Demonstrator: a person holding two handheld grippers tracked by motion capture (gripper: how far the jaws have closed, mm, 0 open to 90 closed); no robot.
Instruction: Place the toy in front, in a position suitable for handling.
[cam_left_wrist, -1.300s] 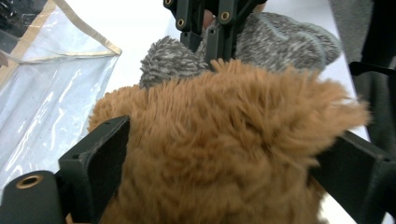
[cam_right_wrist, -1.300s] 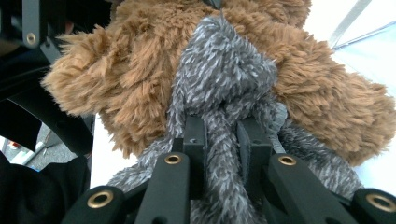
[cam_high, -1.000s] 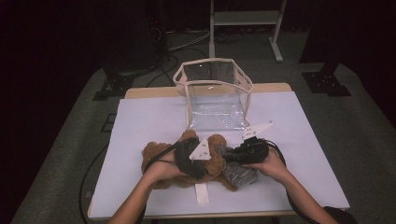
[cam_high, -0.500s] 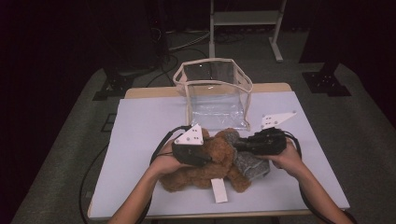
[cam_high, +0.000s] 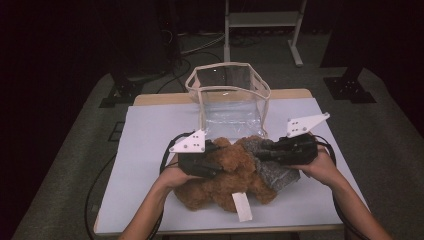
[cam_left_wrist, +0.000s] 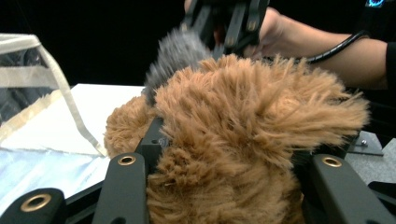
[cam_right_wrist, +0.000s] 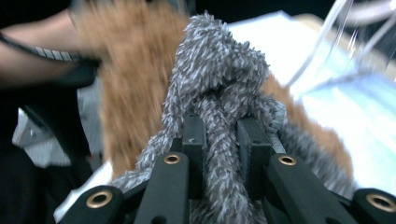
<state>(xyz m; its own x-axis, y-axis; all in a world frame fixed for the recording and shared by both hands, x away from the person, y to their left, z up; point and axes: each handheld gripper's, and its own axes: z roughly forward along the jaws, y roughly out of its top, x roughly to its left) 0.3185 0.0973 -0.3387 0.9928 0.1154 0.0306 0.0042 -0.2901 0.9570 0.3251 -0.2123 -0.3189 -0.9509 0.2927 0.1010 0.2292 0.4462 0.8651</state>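
Here, in the high view, a plush toy (cam_high: 227, 172) of shaggy brown fur with a grey knitted patch (cam_high: 272, 167) lies on the white table (cam_high: 145, 135), held between the two grippers. The left gripper (cam_high: 216, 169) presses into the brown fur on one side, while the right gripper (cam_high: 262, 154) bites the grey patch on the other. A white tag (cam_high: 242, 206) hangs from the toy nearer the person than both sets of fingers; no writing can be read on it. Beyond the fingers stands a clear bag (cam_high: 230, 97) with beige trim.

In the left gripper view, the jaws are partly closed with a thick tuft of brown fur (cam_left_wrist: 243, 140) squeezed between them; grey fuzz (cam_left_wrist: 175, 56) rises just past it, and the bag (cam_left_wrist: 42, 88) sits off to one side.

In the right gripper view, the jaws are nearly shut, pinching a fold of the grey fabric (cam_right_wrist: 217, 93), with blurred brown fur (cam_right_wrist: 126, 74) just behind.
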